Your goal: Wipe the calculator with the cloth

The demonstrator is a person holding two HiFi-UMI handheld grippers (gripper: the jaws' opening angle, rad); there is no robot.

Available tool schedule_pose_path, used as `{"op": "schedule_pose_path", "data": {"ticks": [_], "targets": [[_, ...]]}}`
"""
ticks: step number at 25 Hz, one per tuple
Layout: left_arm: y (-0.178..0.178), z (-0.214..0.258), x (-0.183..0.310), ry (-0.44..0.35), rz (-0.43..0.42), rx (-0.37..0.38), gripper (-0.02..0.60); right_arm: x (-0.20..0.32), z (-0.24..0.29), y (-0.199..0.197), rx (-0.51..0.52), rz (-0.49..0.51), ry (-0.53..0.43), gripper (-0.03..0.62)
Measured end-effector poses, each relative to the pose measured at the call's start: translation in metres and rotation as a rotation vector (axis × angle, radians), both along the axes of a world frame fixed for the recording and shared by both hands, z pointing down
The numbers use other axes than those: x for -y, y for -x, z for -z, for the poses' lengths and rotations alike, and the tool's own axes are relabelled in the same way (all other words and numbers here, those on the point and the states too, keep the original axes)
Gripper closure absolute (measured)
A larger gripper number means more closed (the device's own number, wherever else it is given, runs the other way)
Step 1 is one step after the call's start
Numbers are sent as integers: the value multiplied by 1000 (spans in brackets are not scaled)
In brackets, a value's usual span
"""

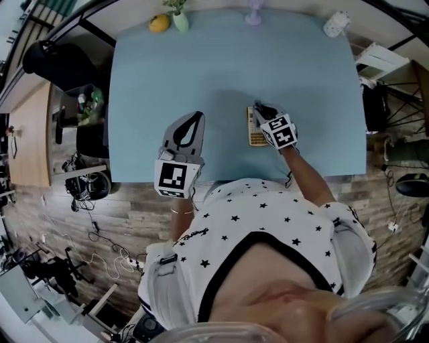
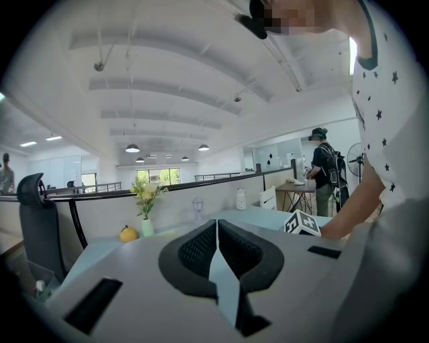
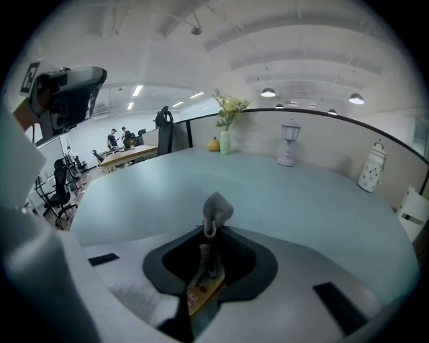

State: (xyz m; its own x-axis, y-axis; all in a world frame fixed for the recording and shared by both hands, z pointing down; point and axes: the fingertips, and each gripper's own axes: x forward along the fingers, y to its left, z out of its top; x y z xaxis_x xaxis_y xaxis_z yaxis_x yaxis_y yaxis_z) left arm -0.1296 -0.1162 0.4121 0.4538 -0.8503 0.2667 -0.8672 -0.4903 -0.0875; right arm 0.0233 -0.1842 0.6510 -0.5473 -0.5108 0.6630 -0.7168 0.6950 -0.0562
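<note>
**Item 1: calculator** [image 1: 253, 134]. Flat tan slab lying on the blue surface [image 1: 167, 74], near the person's edge. In the right gripper view it shows as a tan strip with small marks directly below the fingers [image 3: 203, 293].
- Handling (judged): rigid, thin and light, so it is likely to skate on the smooth surface under a sideways wipe. The keys and display are the tender parts.
- Hold point (judged): a bare casing edge, pressed down or pinched at a corner, away from the keys.

**Item 2: cloth** [image 3: 216, 209]. Grey, knitted-looking. It is bunched into a small wad directly over the calculator.
- Handling (judged): soft, limp and very light. It folds rather than pushes, so the wad needs backing from the fingers to bear on the casing.
- Hold point: a gathered fold, as taken here.

**Item 3: right gripper** [image 1: 260, 110]. Set over the right part of the calculator. Its fingers are clenched on the cloth, with the wad poking out past the tips.

**Item 4: left gripper** [image 1: 196, 119]. Well to the left of the calculator and clear of it. Its fingers are pressed together with nothing between them [image 2: 216, 231]. Judged free to steady the calculator.

**Item 5: sundries.** A vase [image 1: 178, 17] with flowers and a yellow fruit [image 1: 159, 23] stand far beyond the calculator, at the back edge.
</note>
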Motion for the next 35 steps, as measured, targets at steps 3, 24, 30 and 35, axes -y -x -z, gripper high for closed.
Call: {"op": "schedule_pose_path", "data": {"ticks": [3,24,30,35], "targets": [[-5,1,2,-4,-18,3,551,2,0,-13,2,-38,1,538],[-18,3,1,2,-78,15,551,-3,16,-27,80,-123,1,539],[-18,5,-1,2,-81,14,551,-22,24,8,128,-32,28,539],[-17,4,-1,1,-82,14,551,-37,16,23,128,3,55,539]]}}
